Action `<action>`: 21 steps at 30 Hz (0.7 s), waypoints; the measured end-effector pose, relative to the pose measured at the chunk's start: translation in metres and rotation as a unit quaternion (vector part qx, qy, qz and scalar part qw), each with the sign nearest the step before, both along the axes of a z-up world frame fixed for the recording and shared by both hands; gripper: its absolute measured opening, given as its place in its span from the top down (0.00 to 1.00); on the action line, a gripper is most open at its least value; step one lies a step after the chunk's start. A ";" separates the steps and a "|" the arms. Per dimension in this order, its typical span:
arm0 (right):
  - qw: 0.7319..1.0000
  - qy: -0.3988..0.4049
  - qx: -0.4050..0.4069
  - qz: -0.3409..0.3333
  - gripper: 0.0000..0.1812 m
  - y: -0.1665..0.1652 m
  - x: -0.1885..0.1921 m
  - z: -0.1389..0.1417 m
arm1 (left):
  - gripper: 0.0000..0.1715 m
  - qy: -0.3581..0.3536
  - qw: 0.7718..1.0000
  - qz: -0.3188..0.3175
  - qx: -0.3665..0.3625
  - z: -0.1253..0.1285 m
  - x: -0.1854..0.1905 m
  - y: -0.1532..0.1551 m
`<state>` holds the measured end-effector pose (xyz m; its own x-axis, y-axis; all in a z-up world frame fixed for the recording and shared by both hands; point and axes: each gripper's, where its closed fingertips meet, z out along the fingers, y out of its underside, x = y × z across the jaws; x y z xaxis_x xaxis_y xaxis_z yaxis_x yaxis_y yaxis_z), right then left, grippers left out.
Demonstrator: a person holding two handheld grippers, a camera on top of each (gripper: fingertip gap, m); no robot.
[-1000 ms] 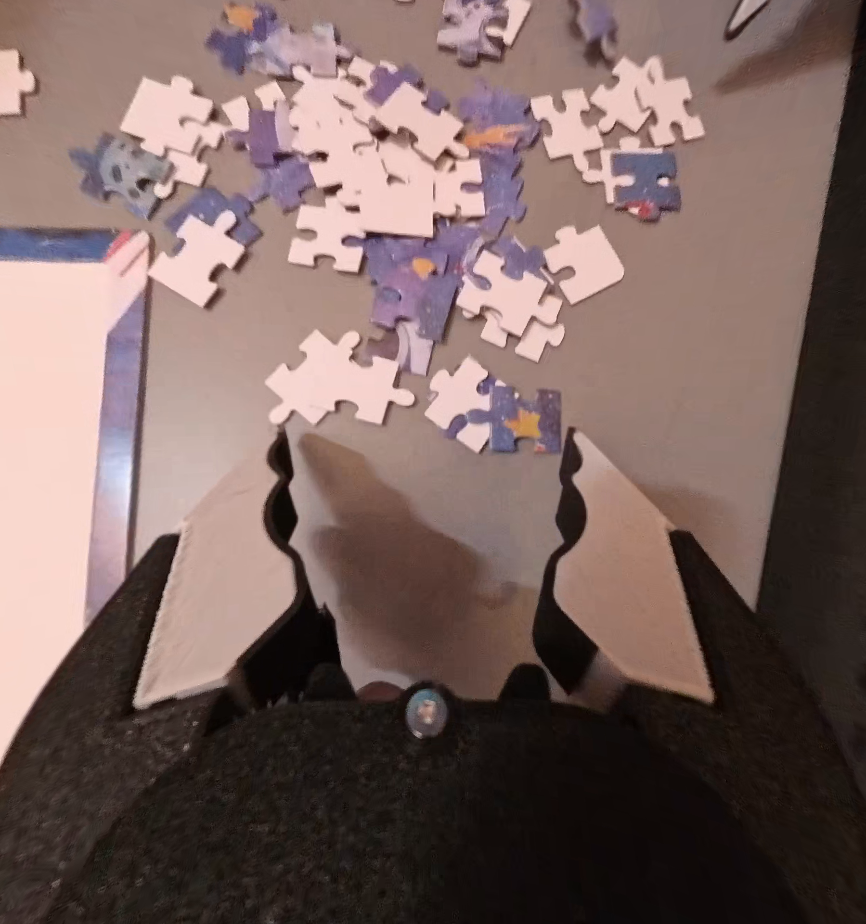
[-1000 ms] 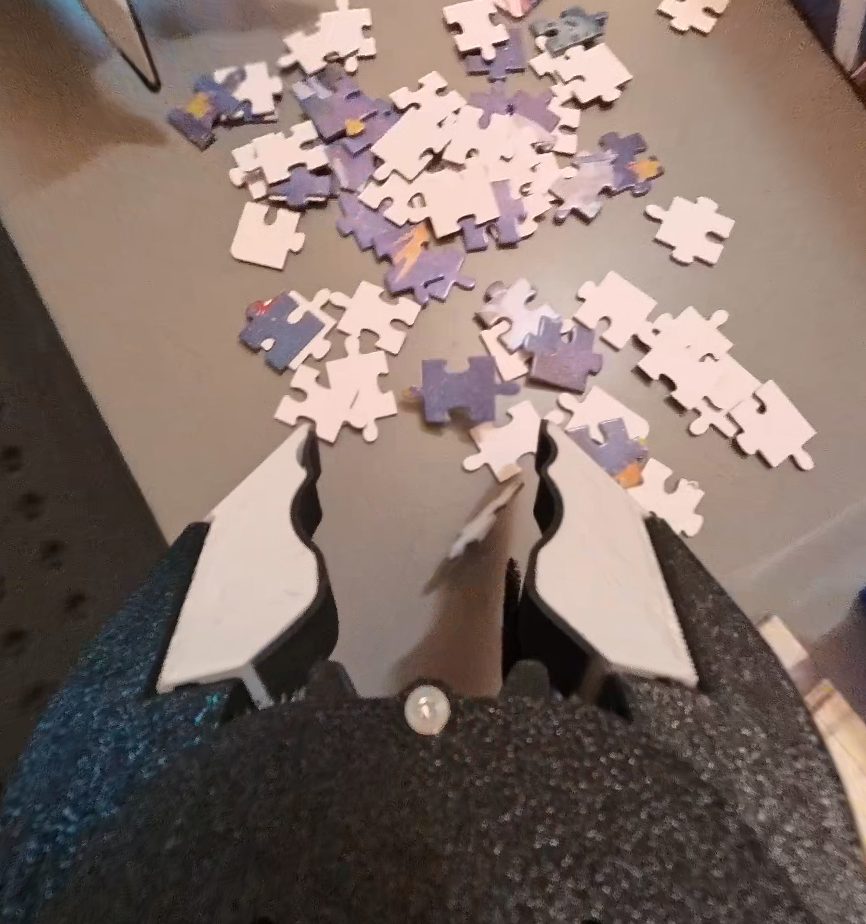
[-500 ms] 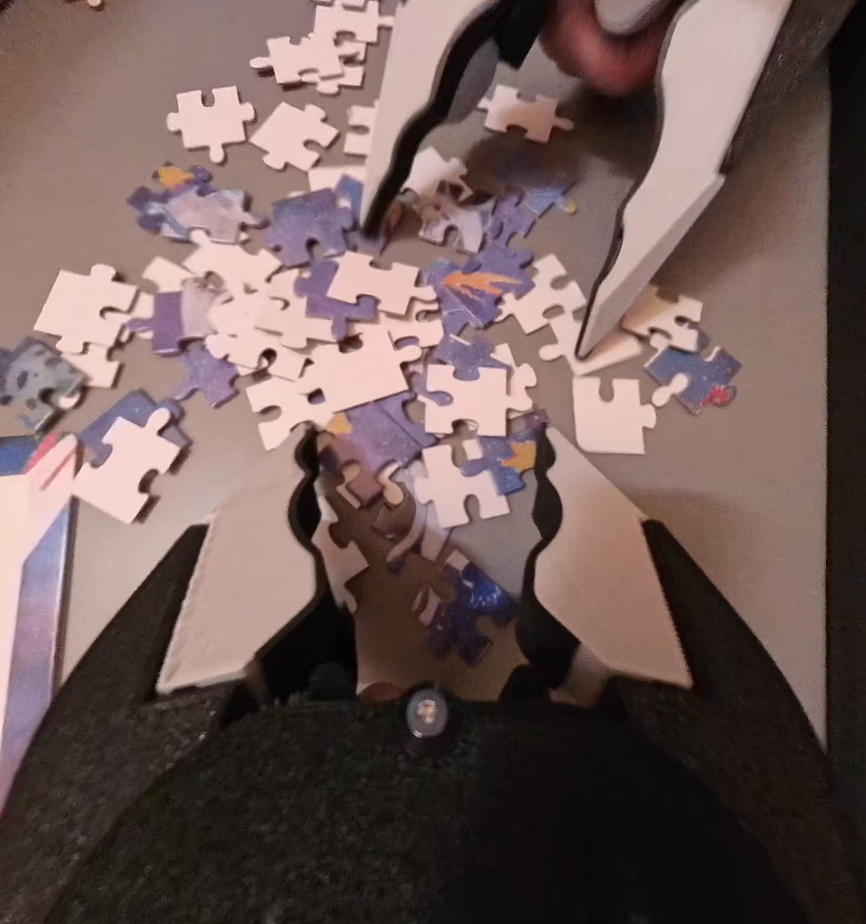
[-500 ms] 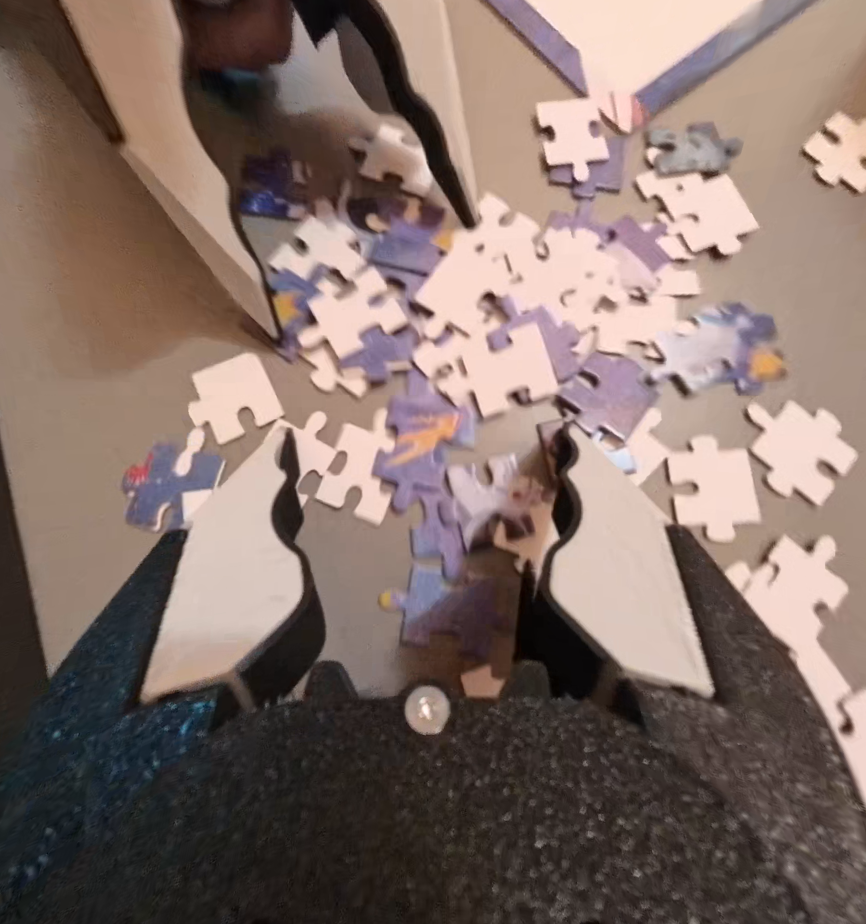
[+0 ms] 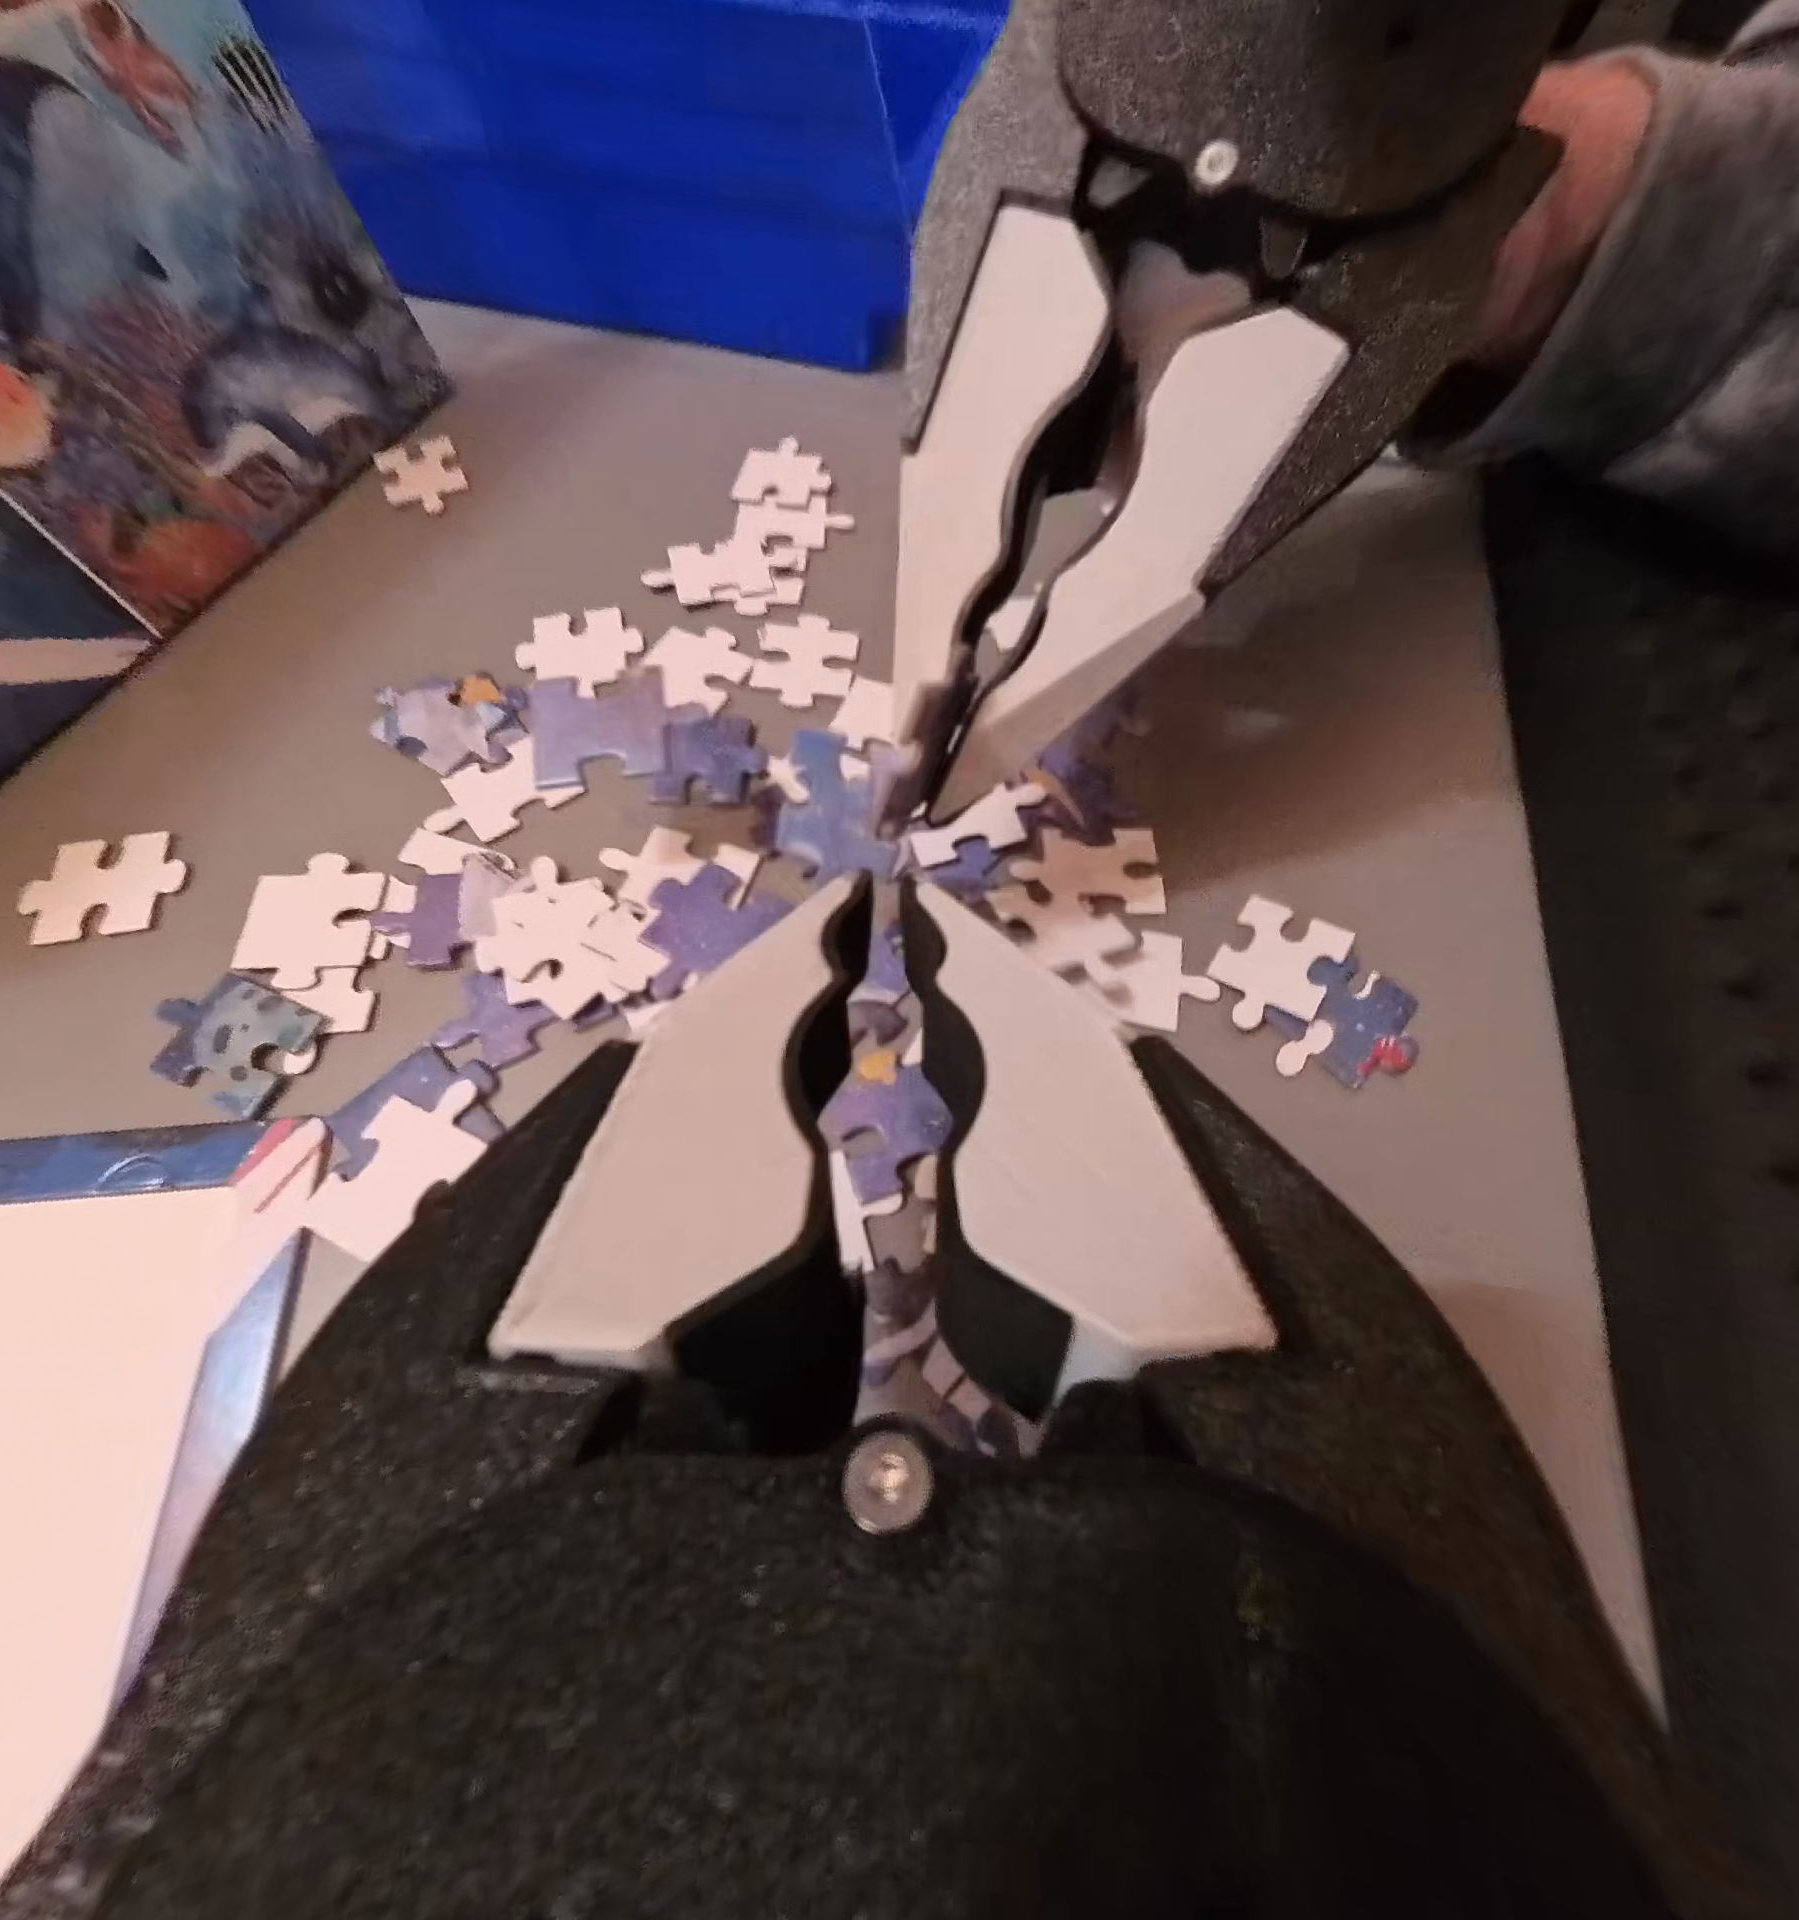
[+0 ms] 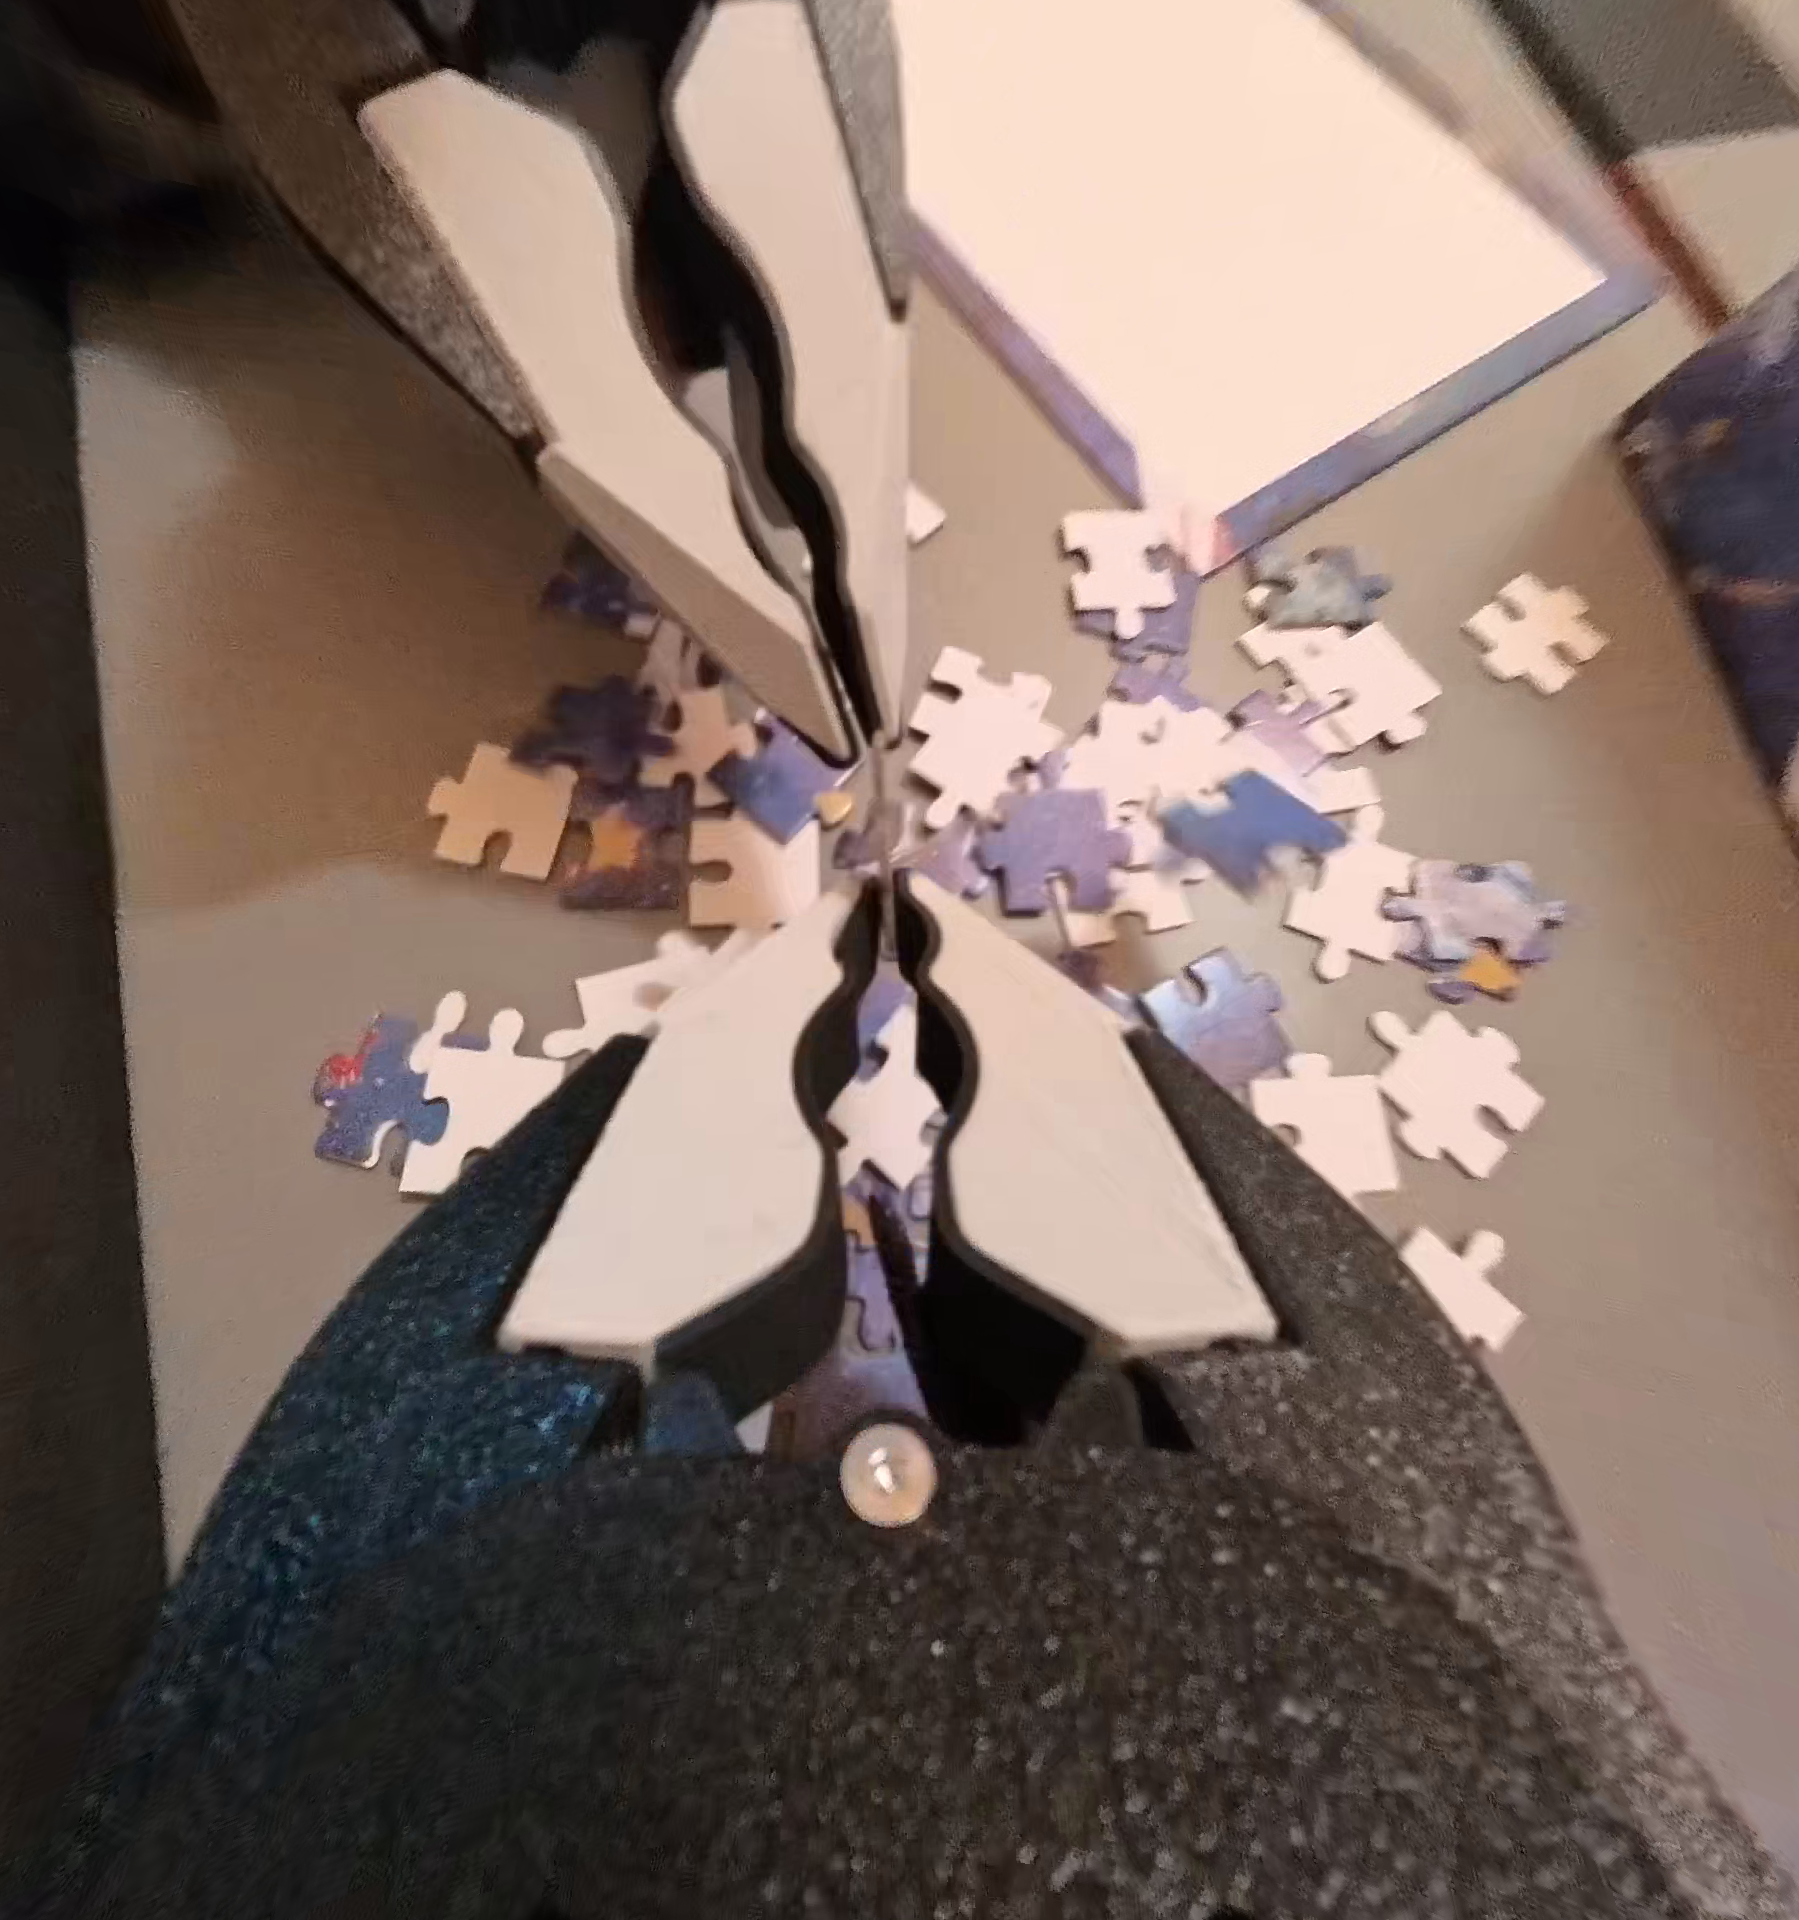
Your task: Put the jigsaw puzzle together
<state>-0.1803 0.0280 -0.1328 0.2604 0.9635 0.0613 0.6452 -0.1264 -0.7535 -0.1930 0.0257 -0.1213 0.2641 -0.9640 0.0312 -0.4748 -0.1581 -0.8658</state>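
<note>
Both grippers are pressed together, tip to tip, over the pieces [image 5: 604,914] heaped on the desk [image 5: 1321,748]: left gripper [image 5: 882,891], right gripper [image 6: 887,894]. Whether a piece is pinched cannot be told. Pieces are judged light, thin and bendable; edge grasps are advised.

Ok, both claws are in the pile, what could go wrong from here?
1. The left claw and right claw are nearly tip to tip over the puzzle pieces; they may collide.
2. Pieces overlap, so a pinch may lift two or scatter neighbours.
3. Many lie white side up and the views are blurred: a wrong pick is likely.
</note>
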 end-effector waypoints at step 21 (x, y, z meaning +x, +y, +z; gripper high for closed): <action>0.995 -0.053 0.044 -0.068 0.53 -0.058 0.031 -0.030 | 0.34 0.154 0.987 0.003 -0.038 -0.058 -0.095 -0.041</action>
